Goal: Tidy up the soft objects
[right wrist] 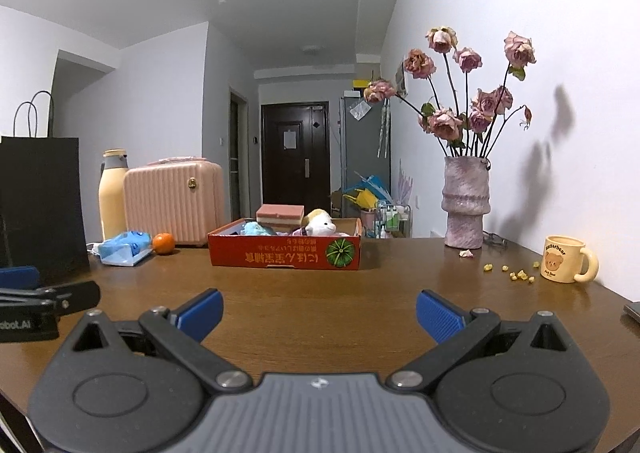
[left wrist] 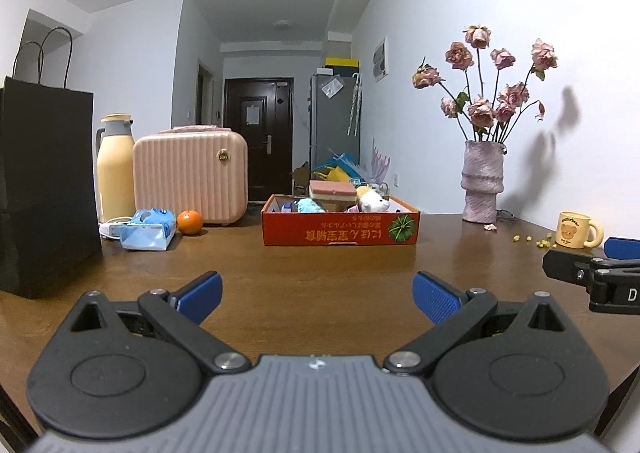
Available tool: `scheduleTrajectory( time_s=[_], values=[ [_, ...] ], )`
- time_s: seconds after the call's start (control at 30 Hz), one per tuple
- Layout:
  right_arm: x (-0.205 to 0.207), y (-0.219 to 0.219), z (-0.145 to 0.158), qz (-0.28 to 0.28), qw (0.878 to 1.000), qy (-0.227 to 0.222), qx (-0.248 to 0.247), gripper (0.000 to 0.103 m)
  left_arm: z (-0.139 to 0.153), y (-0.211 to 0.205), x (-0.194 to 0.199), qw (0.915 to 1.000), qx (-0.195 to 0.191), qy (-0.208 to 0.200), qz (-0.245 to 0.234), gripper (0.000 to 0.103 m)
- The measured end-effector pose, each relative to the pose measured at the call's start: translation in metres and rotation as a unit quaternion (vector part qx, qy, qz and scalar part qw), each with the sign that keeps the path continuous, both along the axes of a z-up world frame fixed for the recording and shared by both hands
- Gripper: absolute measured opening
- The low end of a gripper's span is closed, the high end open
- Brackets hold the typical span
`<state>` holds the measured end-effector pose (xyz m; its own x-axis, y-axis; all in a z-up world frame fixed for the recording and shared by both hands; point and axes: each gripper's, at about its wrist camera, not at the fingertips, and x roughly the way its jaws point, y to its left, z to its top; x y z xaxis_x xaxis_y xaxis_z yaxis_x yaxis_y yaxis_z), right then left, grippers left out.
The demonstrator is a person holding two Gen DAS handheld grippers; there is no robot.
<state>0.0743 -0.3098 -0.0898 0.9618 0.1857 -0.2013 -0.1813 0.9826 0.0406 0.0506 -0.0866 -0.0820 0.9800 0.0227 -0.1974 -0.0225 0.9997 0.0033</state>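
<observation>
Blue-padded and spread wide, the left gripper [left wrist: 318,297] and right gripper [right wrist: 319,315] are held low over the brown wooden surface [left wrist: 320,273], nothing pinched. Well ahead, the soft objects are seen piled in the red cardboard box [right wrist: 284,251]: a white plush toy [right wrist: 320,224], a fluffy blue toy [right wrist: 256,229], a pink sponge block [right wrist: 280,213]. A level approach would be best, one toy pinched mid-body. Upside-down yellow print on the box cannot be read. Farther right, the cream bear mug [right wrist: 564,259] reads "Butterbear".

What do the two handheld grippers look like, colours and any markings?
Both match: the left gripper and right gripper have blue ribbed finger pads, black linkage arms with silver pivot bolts, round black housings and a grey ribbed centre body. White lettering marks their sides. No hands or sleeves show.
</observation>
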Motion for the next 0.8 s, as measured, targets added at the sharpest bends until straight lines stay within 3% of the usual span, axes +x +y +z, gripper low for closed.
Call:
scheduleTrajectory(
  time_s=[0.8],
  values=[
    [-0.0084,0.0031,0.0053,0.006,1.0,-0.012,-0.001,0.103,0.0004,-0.0022,-0.0026,1.0,0.006,-0.005,-0.001,0.103]
  ],
)
